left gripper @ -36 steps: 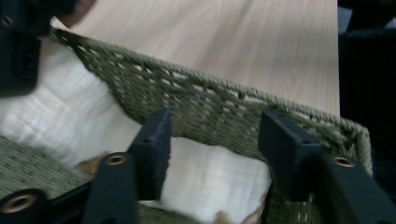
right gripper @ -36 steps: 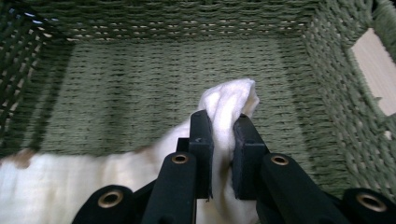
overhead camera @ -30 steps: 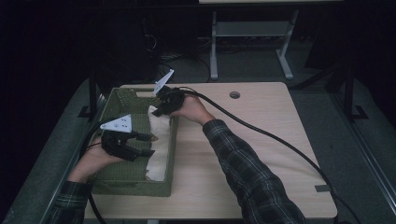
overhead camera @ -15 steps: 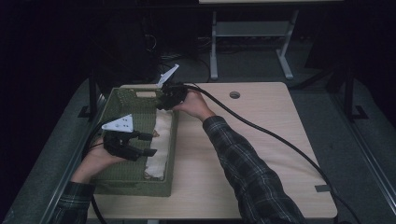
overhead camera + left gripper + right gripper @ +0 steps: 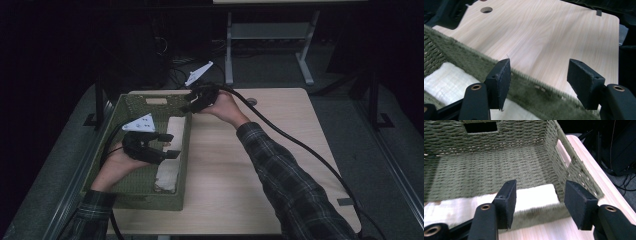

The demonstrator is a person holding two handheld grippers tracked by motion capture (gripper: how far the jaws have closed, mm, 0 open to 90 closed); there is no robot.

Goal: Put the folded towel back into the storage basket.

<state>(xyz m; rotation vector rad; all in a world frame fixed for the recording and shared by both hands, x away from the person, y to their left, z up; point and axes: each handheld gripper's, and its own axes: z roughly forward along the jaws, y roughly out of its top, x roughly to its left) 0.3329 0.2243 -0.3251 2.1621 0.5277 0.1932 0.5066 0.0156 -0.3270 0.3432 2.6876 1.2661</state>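
Observation:
A green woven basket (image 5: pixel 145 200) stands on the left part of the wooden table. A folded white towel (image 5: pixel 167 175) lies inside it along the right wall. My left gripper (image 5: pixel 171 146) hovers over the basket's middle, open, pointing at the right wall; the wall (image 5: pixel 474 55) and towel (image 5: pixel 446 77) lie beyond its empty jaws (image 5: pixel 537 72). My right gripper (image 5: pixel 189 104) hangs at the basket's far right corner. Its jaws have just been opening and stand open (image 5: pixel 540 192) with nothing between them; the towel's end (image 5: pixel 531 195) and the basket's inside (image 5: pixel 499 165) lie beyond.
The table (image 5: pixel 280 125) is bare light wood to the right of the basket, with a round cable hole (image 5: pixel 251 101) near its far edge. A thick black cable (image 5: pixel 300 145) trails from the right gripper across the table. Dark floor and a desk frame lie behind.
The right gripper has opened and drawn back to the right, from over the basket's far end to its corner. The left gripper has shifted slightly right. The towel lies flat in the basket.

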